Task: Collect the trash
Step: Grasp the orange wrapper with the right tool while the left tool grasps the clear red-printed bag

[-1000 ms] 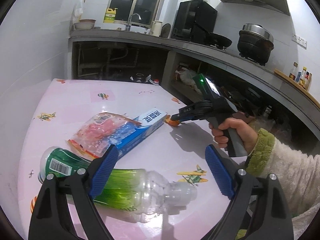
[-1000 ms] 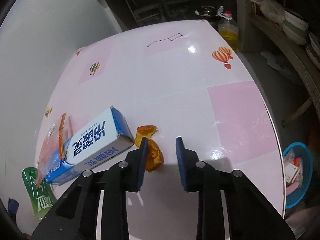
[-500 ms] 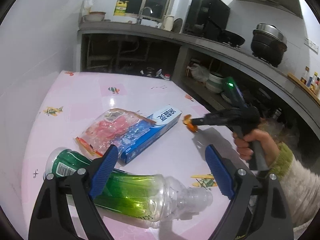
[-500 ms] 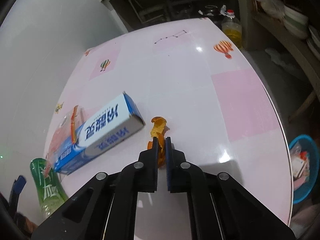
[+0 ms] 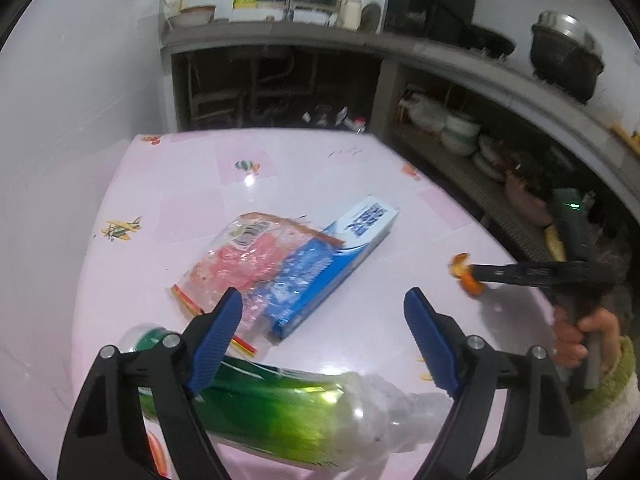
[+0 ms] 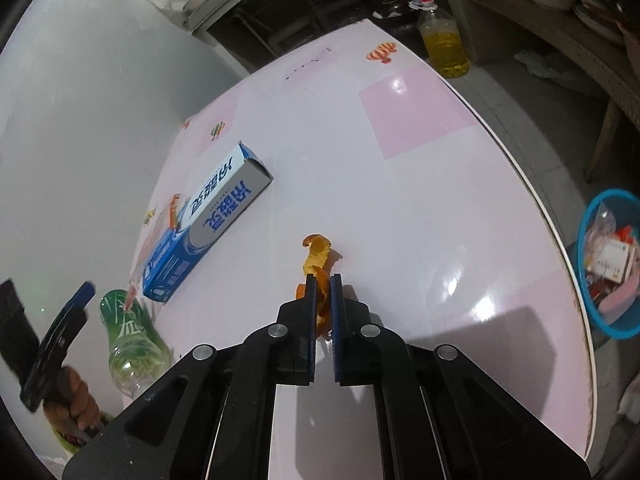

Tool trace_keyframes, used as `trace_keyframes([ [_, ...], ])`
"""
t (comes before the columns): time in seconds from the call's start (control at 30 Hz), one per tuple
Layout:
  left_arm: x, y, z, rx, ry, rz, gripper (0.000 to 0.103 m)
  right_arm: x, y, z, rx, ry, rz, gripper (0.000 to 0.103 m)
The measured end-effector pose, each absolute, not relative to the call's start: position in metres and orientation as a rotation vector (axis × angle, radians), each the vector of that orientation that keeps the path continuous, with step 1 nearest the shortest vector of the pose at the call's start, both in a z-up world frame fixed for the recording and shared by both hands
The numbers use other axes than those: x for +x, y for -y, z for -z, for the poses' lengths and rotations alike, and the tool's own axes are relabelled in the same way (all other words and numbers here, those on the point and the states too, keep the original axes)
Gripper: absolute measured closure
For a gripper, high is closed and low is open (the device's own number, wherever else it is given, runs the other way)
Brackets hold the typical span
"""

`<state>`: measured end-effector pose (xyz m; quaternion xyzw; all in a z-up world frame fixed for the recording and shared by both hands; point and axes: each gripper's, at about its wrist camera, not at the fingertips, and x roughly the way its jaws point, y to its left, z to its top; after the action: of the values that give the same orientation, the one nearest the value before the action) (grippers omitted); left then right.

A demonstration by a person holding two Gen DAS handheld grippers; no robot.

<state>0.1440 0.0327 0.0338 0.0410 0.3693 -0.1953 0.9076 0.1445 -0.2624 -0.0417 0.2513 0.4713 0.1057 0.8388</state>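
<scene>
Pinching an orange peel (image 6: 316,256) between nearly closed jaws, the right gripper (image 6: 323,280) has the first piece of trash in hand; the peel sticks out past the tips and seems to hang just above the pink table (image 6: 420,184), though whether its lower edge touches the top is hard to tell. I judge the collecting as barely begun: this one scrap is gripped but not yet dropped anywhere.

Nearest the other camera, the left gripper (image 5: 322,320) hovers with its jaws wide and closing slightly, nothing pressed between the pads. Right below it lies a green bottle (image 5: 280,408) on its side, untouched, neck pointing toward the right hand (image 5: 580,336). It looks like the likely next pick for that side.

Just beyond the bottle, a clear snack bag (image 5: 248,256) with pink contents rests partly on top of a blue carton (image 5: 344,256), both flat on the table and well apart from the peel. Those three items remain to be gathered.

Farther off, past the table's right edge, a blue bin (image 6: 612,264) stands on the floor, already holding wrappers and packets. That seems the place for the peel, so a carry across the table edge and a release are left for this piece alone.
</scene>
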Motion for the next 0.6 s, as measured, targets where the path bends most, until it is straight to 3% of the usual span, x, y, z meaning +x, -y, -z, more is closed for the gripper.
trace_keyframes([
  [0.2,0.186,-0.028,-0.013,0.131,-0.954,0.405,0.022,0.139,0.269,0.047,0.588,-0.987,-0.242,0.098],
  [0.6,0.234,-0.013,0.009,0.311,-1.044,0.338,0.033,0.136,0.280,0.051,0.621,-0.971,-0.268,0.098],
])
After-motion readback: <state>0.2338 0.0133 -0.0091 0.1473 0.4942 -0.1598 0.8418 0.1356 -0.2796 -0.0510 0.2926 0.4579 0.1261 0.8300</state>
